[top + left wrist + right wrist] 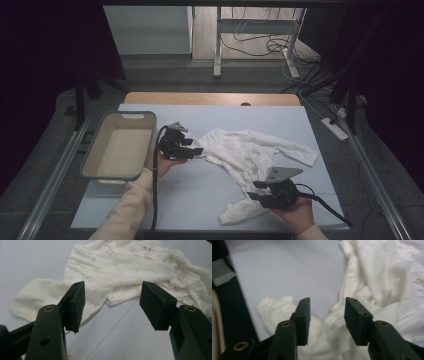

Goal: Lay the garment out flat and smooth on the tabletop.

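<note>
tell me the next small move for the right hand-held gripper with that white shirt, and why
Probably lower the right hand-held gripper and close on the crumpled white cotton shirt. Its jaws stand open with nothing pinched, just above the bunched sleeve near the table's front edge. The left hand-held gripper also waits open by the other sleeve, and the grey plastic tub sits empty.

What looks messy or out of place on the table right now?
The white garment lies crumpled and twisted across the light table cover, one sleeve bunched near the front edge, instead of flat or folded. The grey bin sits upright and empty. Nothing looks spilled or damaged.
</note>
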`<state>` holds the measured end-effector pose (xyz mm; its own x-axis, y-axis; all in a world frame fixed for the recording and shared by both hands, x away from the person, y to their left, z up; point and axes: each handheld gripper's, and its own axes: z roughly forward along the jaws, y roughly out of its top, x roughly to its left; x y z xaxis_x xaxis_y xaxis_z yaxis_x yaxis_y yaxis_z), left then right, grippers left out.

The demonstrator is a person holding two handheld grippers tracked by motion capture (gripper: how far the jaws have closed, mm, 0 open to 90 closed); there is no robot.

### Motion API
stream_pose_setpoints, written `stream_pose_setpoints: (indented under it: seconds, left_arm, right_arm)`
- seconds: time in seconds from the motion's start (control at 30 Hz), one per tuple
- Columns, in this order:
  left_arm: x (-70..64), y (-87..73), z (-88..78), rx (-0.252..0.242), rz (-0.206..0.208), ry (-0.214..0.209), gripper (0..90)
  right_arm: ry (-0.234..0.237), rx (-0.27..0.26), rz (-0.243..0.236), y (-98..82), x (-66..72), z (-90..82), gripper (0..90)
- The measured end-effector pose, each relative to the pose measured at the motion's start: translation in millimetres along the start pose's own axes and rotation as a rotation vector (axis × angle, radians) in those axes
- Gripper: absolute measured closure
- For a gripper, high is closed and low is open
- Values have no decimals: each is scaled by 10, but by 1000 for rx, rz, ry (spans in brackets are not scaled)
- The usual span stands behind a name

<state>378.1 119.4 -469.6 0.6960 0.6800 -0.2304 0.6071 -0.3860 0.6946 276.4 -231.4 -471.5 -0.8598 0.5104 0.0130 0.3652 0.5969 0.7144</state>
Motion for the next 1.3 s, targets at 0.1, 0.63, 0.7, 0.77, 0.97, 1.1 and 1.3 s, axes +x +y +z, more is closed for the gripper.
stream_pose_setpoints:
  seconds: [0.1, 0.63, 0.7, 0.77, 0.97, 1.1, 1.3]
  left_arm:
    - [-4, -3, 4, 1, -1, -1, 378]
    - [30, -12, -7, 0, -4, 2, 377]
    - [33, -14, -4, 0, -7, 2, 377]
    - [34, -13, -7, 0, -5, 2, 377]
    - [30, -15, 2, 0, -6, 4, 377]
    - [19, -15, 7, 1, -1, 4, 377]
    - [31, -14, -5, 0, -4, 4, 377]
  right_arm:
    - [-8, 5, -4, 61, -49, 97, 529]
    - [3, 65, -28, 371, -179, 713, 512]
    - [5, 72, -29, 393, -192, 769, 513]
    - [1, 79, -29, 411, -205, 821, 512]
    - [-14, 93, -17, 409, -244, 882, 513]
    - [-27, 119, -45, 363, -196, 905, 513]
    - [-34, 152, -60, 309, -186, 932, 540]
